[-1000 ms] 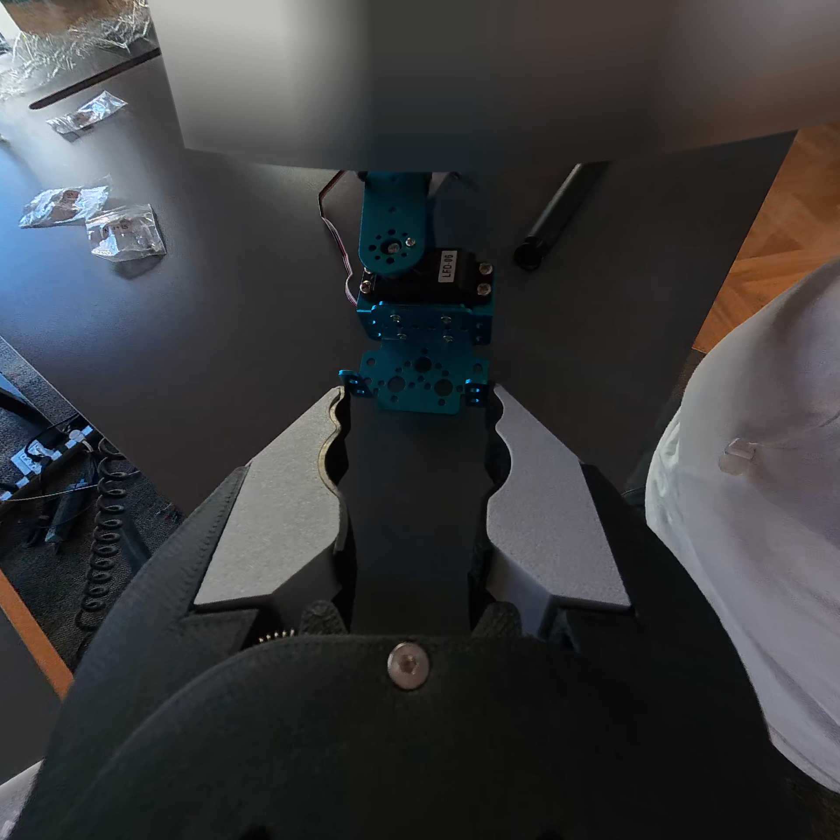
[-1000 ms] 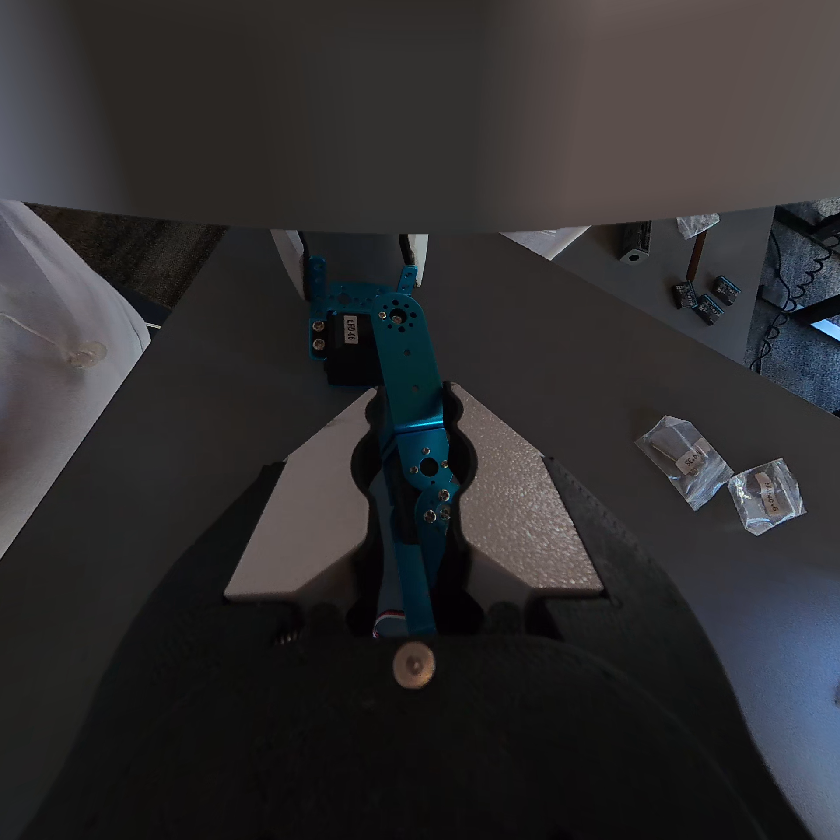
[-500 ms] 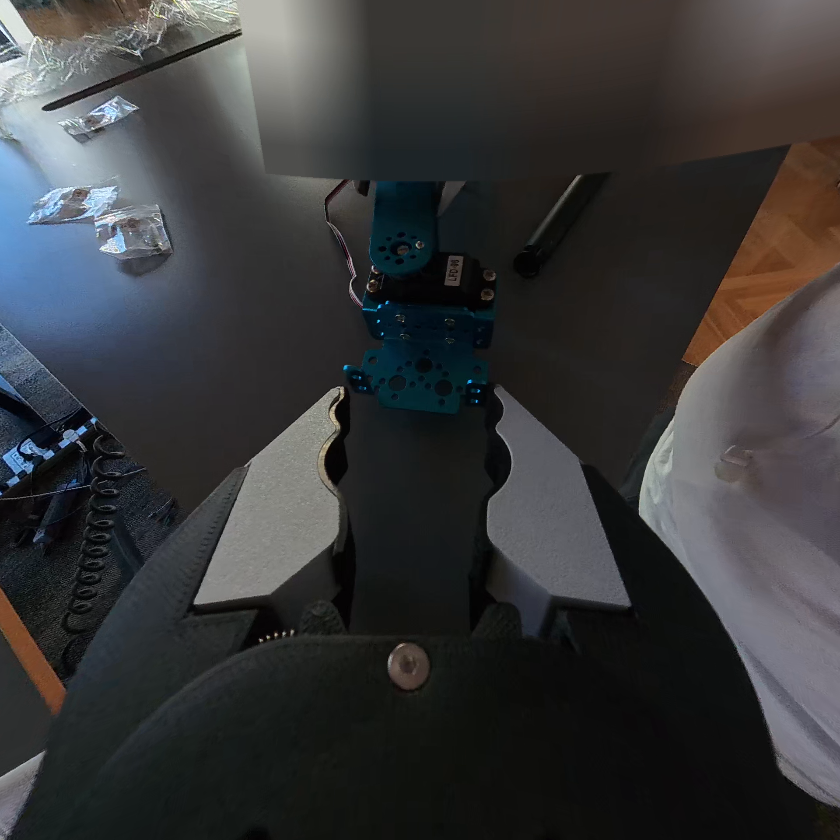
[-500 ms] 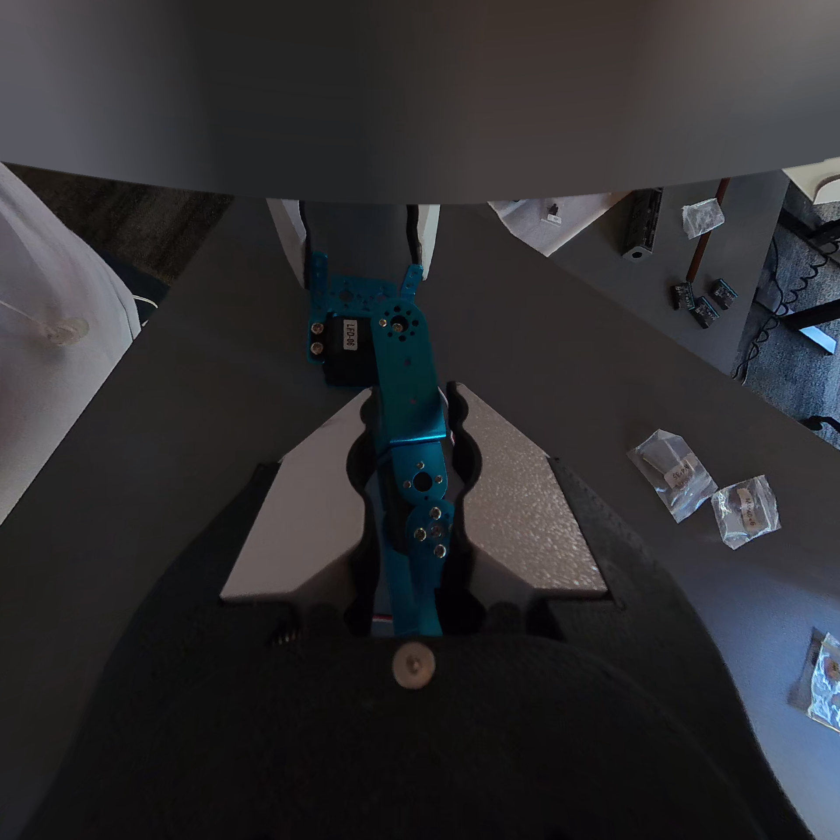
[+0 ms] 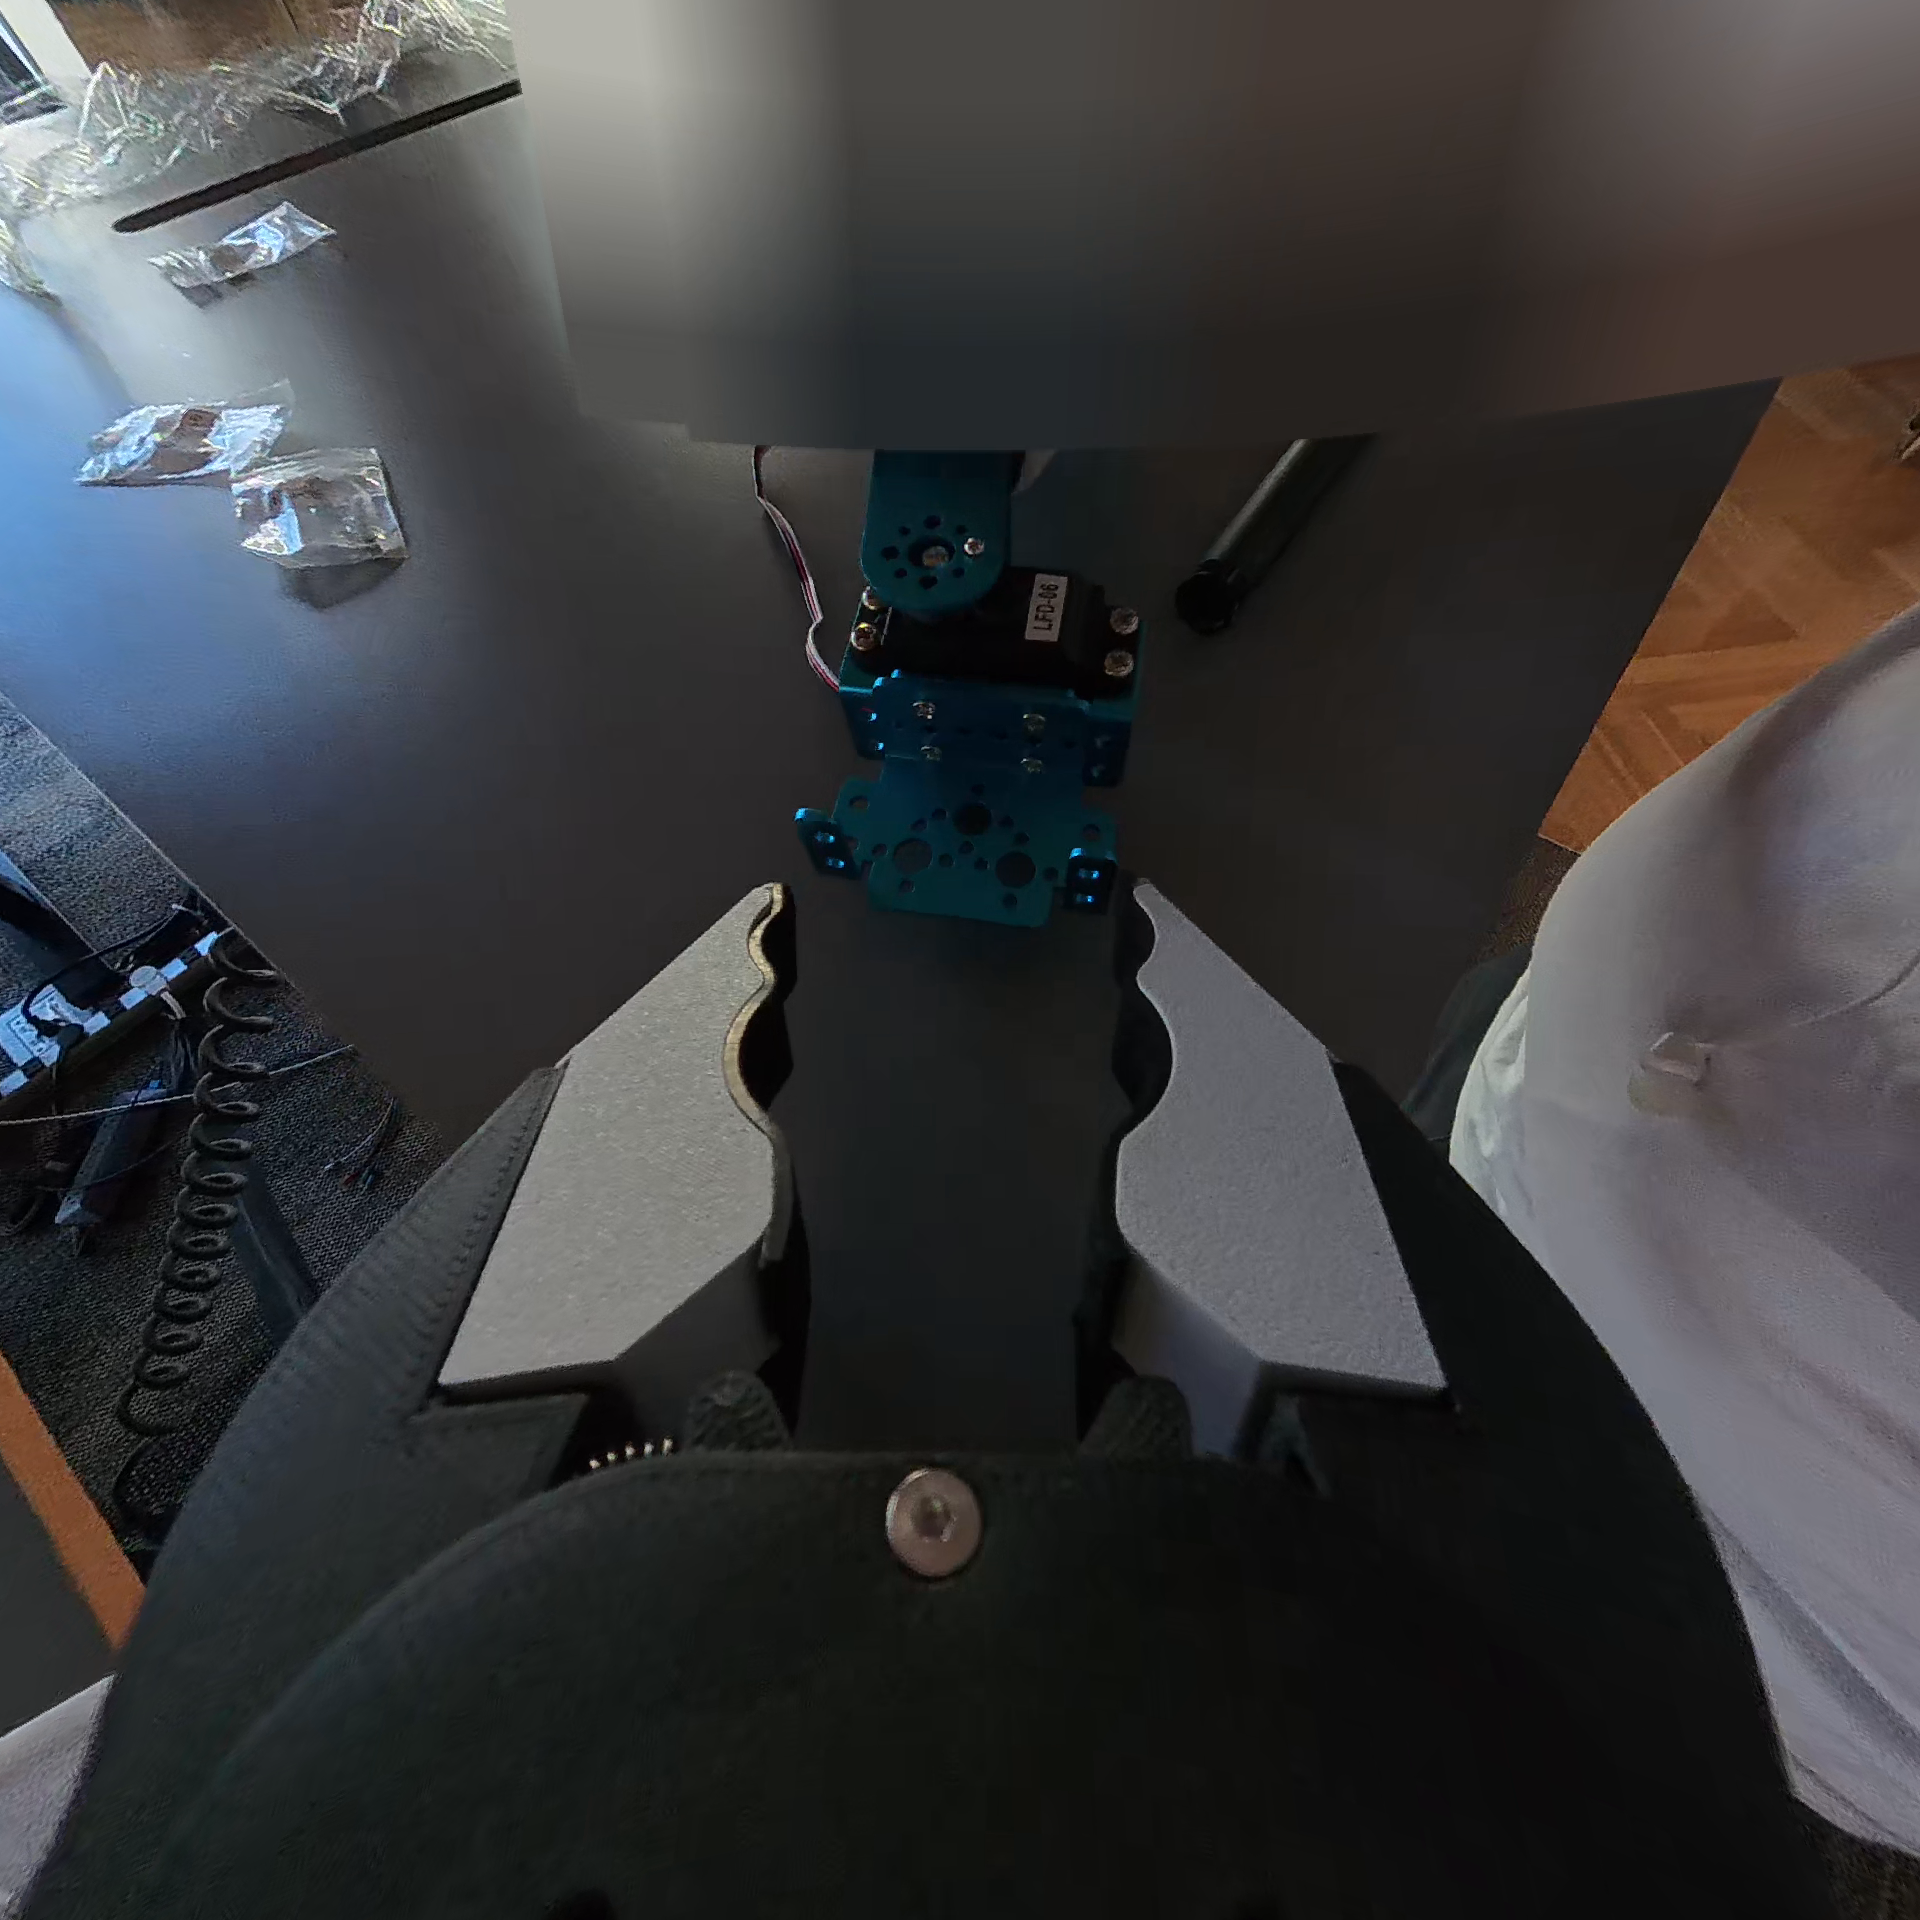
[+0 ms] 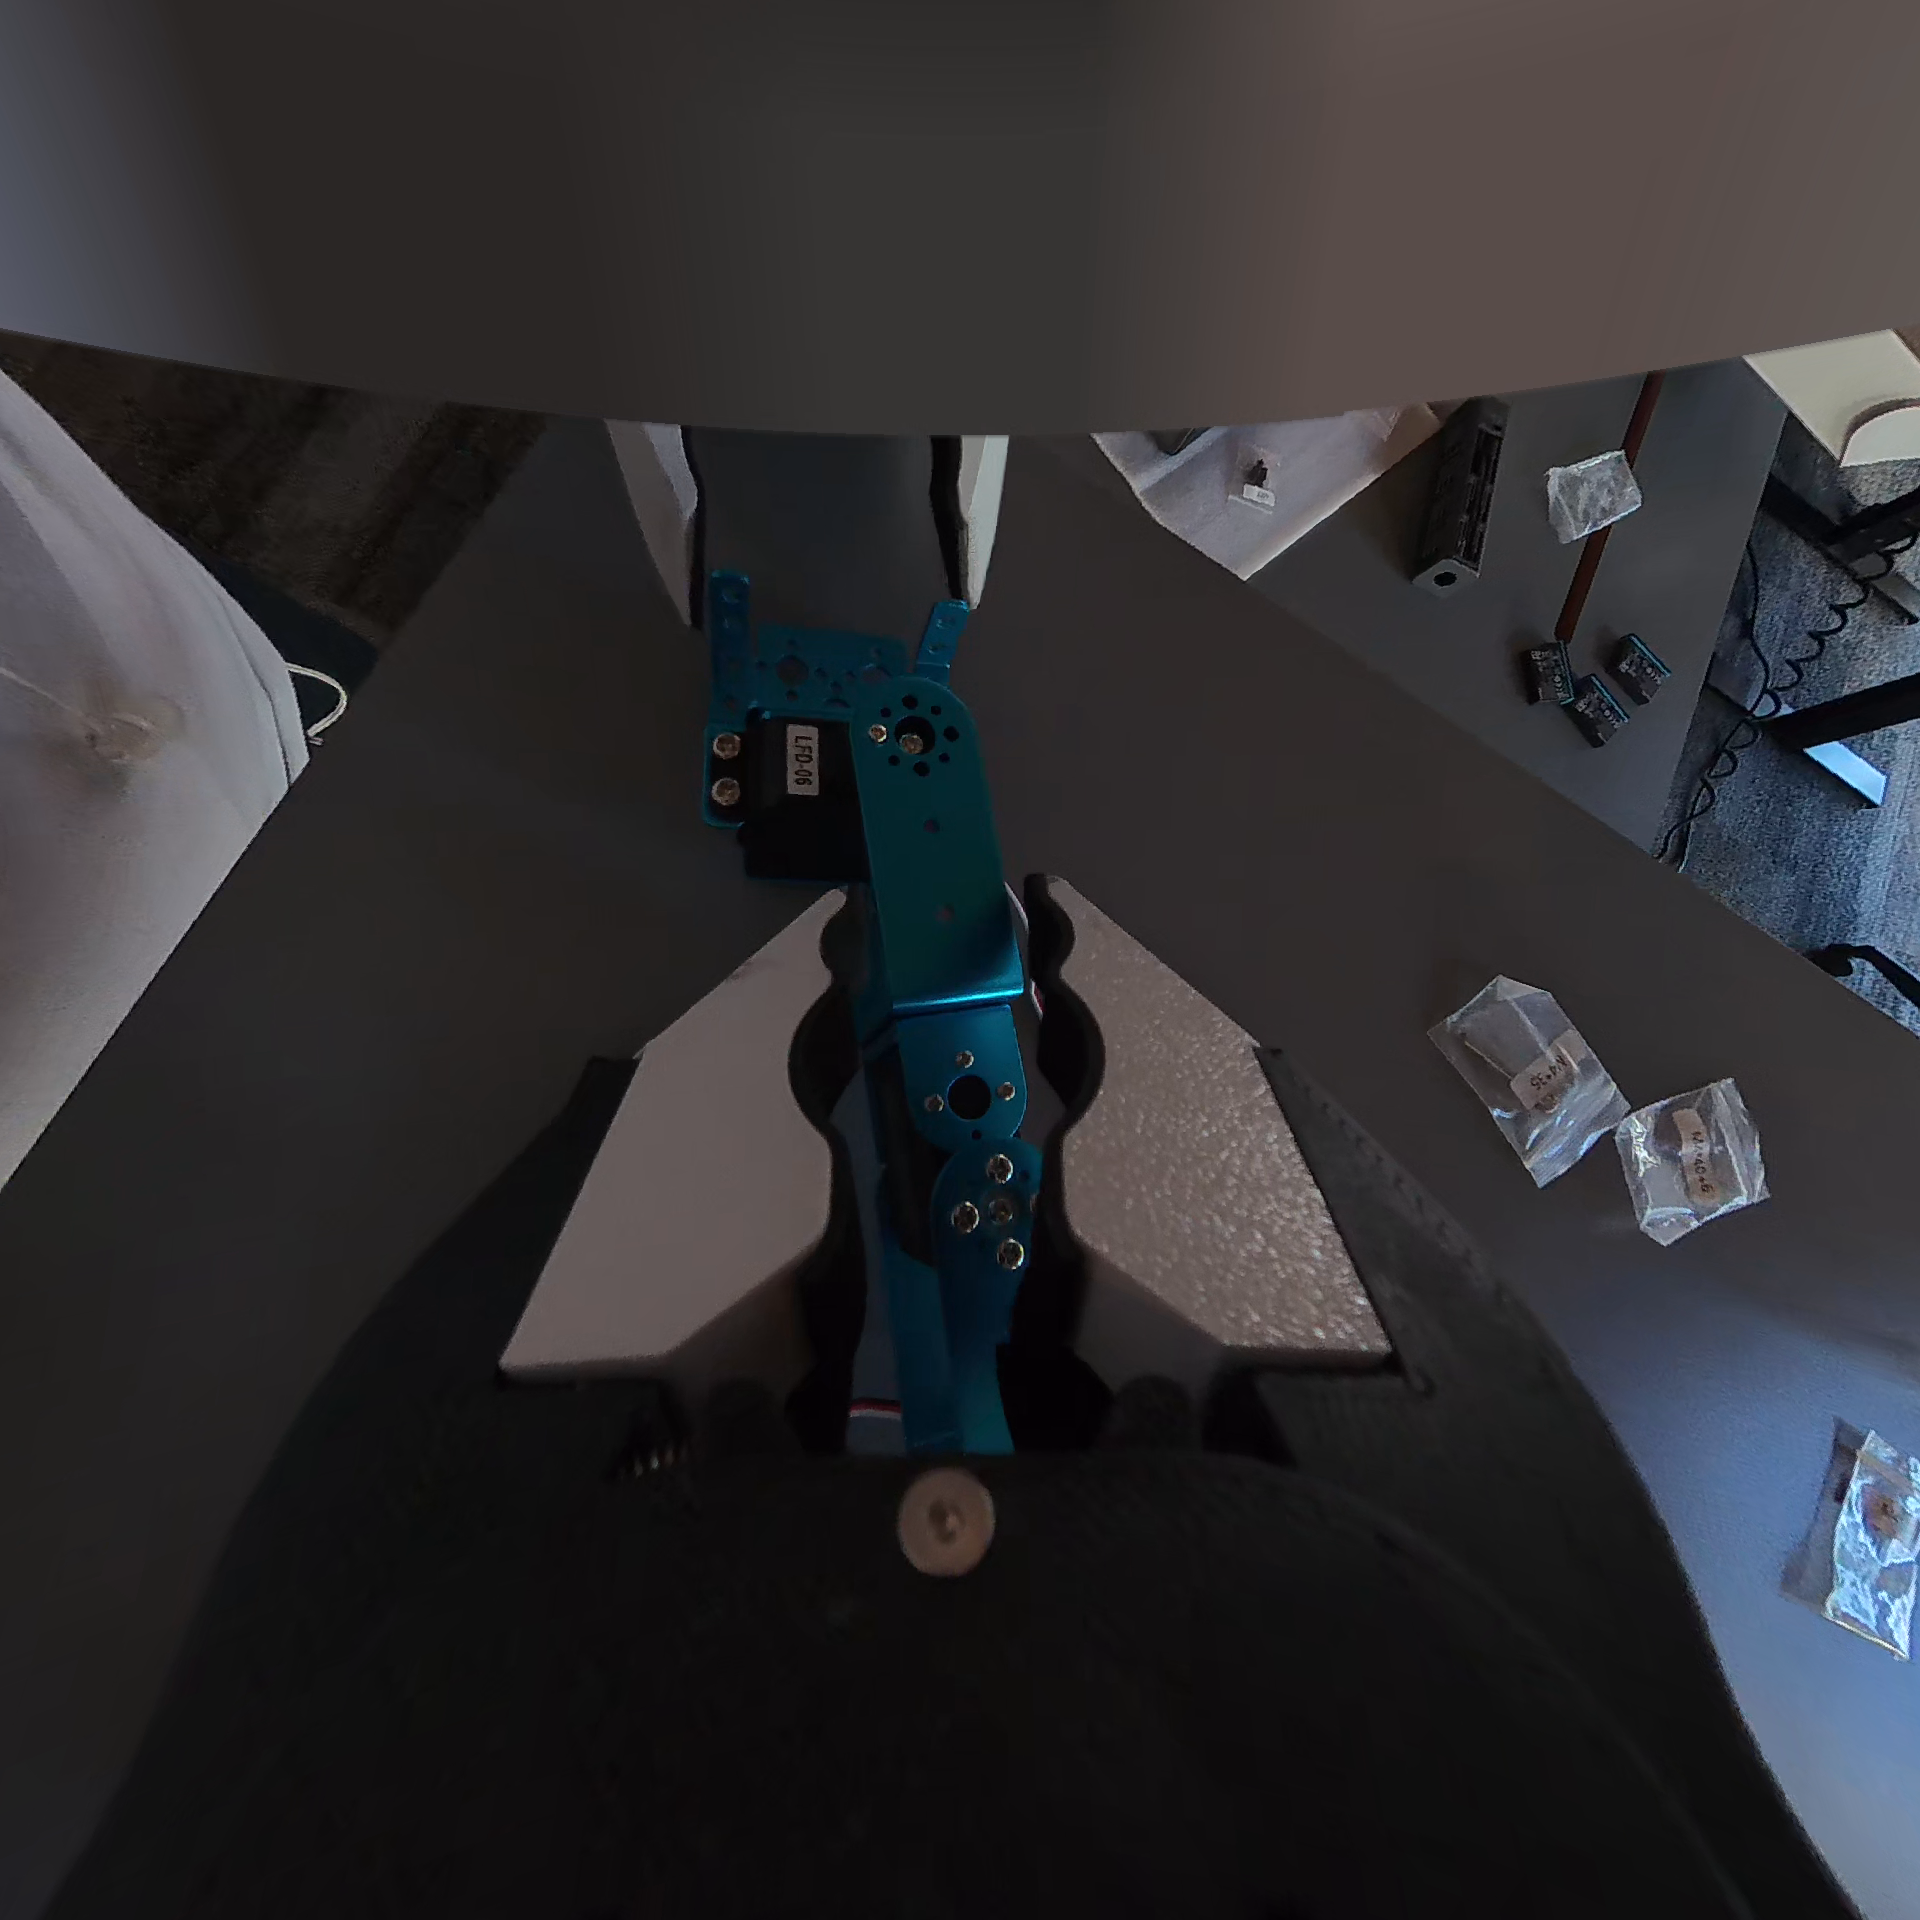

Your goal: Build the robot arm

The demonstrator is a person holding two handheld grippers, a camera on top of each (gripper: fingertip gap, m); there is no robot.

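A blue metal bracket assembly with a black servo [image 5: 997,634] lies over the dark grey table [image 5: 520,727]. My right gripper [image 6: 935,894] is shut on its blue arm bracket [image 6: 940,894], which runs back between the fingers. The servo [image 6: 790,769] and the blue end plate [image 6: 821,665] stick out ahead of it. My left gripper [image 5: 956,894] is open and empty. Its fingertips stand just short of the holed end plate [image 5: 966,852], one on each side. In the right wrist view the left gripper's white fingers [image 6: 655,520] flank the plate's ears. A thin wire [image 5: 790,561] trails from the servo.
Small clear bags of parts [image 5: 312,509] [image 6: 1527,1081] lie on the table. A black tube [image 5: 1257,540] lies beyond the servo. A person in a white shirt [image 5: 1714,1143] sits at the table edge. Small black modules [image 6: 1590,686] and a black bar [image 6: 1455,509] lie farther off. Cables [image 5: 197,1174] lie on the floor.
The right gripper has shifted with the assembly, and the servo end has turned slightly. The table things have slid across both views. The left gripper stays open at the end plate.
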